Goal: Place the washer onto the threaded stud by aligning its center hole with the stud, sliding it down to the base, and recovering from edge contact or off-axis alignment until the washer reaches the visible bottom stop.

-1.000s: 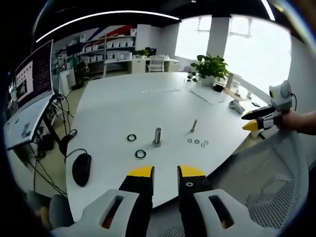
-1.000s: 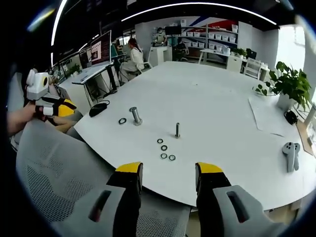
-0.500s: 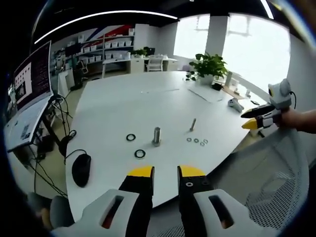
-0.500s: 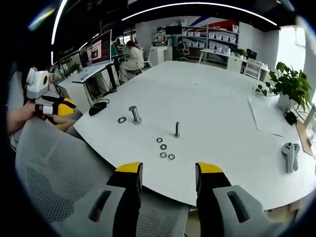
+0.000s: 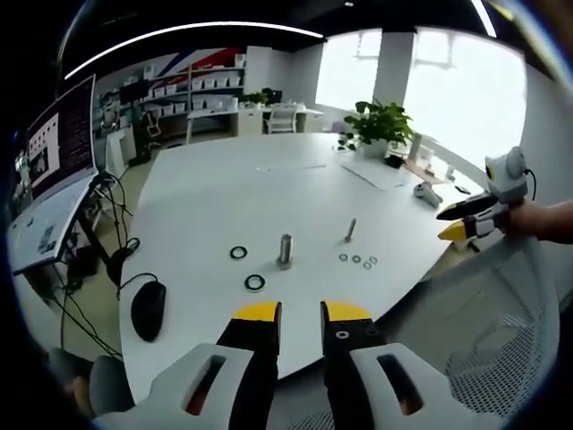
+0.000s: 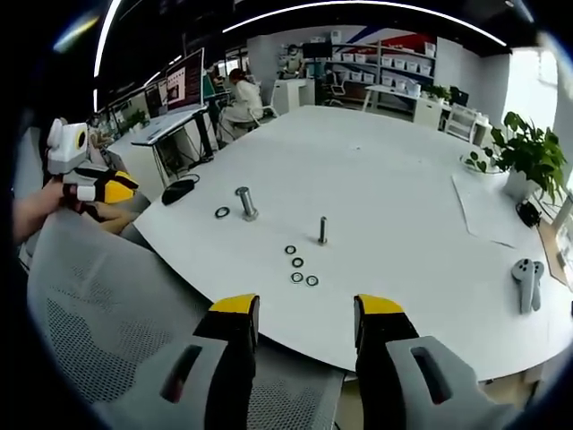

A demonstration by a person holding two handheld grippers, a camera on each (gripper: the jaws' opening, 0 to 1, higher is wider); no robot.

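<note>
Well ahead of right tool (image 6: pixel 304 318), washers (image 6: pixel 298 263) lie.

The small washers (image 6: pixel 298 263) on the worktop (image 6: pixel 394 197) are too tiny to count surely, and the thin stud's (image 6: pixel 322 230) threads are unreadable. The chair's mesh back (image 6: pixel 98 296) hides the worktop's near edge.

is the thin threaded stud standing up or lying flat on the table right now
Standing upright. The thin threaded stud rises on end from the white table, beside four small washers; it looks the same in the left gripper view.
</note>
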